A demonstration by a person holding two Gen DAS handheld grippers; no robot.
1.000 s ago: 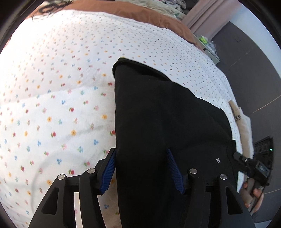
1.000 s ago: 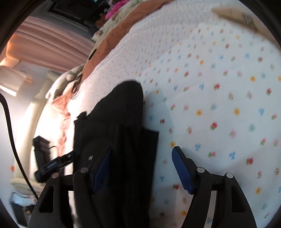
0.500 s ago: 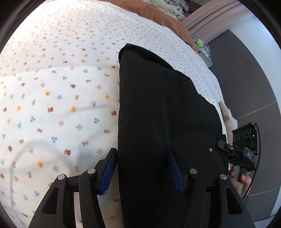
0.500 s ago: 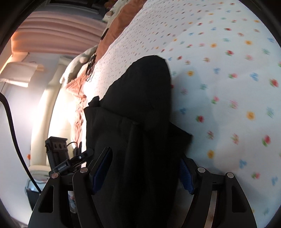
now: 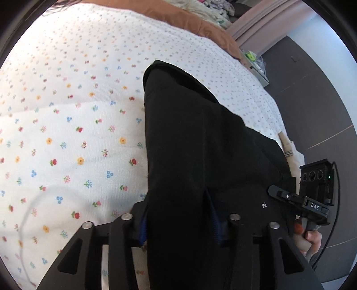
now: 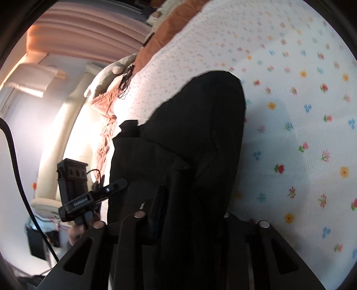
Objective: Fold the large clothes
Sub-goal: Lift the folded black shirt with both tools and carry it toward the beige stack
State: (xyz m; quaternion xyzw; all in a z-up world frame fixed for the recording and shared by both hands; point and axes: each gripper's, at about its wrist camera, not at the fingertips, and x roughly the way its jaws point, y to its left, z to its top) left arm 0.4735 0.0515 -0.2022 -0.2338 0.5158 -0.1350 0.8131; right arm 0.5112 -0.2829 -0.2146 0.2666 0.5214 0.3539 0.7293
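A black garment (image 5: pixel 189 133) lies folded in a long strip on the flowered bedsheet (image 5: pixel 67 133). My left gripper (image 5: pixel 179 220) is at the strip's near end. Its jaws are closing, and the blue pads (image 5: pixel 144 223) press bunched cloth between them. In the right wrist view the same black garment (image 6: pixel 200 125) runs up from my right gripper (image 6: pixel 191 214). Those jaws are closing too, with thick folds squeezed between them that hide the pads. Each view shows the other gripper held in a hand (image 5: pixel 312 238) at the garment's far side.
The flowered bedsheet (image 6: pixel 301 111) spreads wide around the garment. A brown blanket (image 5: pixel 189 20) and heaped clothes lie at the bed's far end, by a pink curtain (image 5: pixel 263 22). Dark floor (image 5: pixel 312 100) lies past the bed's right edge, where a tan cloth (image 5: pixel 287 147) hangs.
Both pairs of jaws have narrowed onto the black cloth. The right gripper has slid in over the garment's end, which now fills its jaws. The left gripper has barely shifted.
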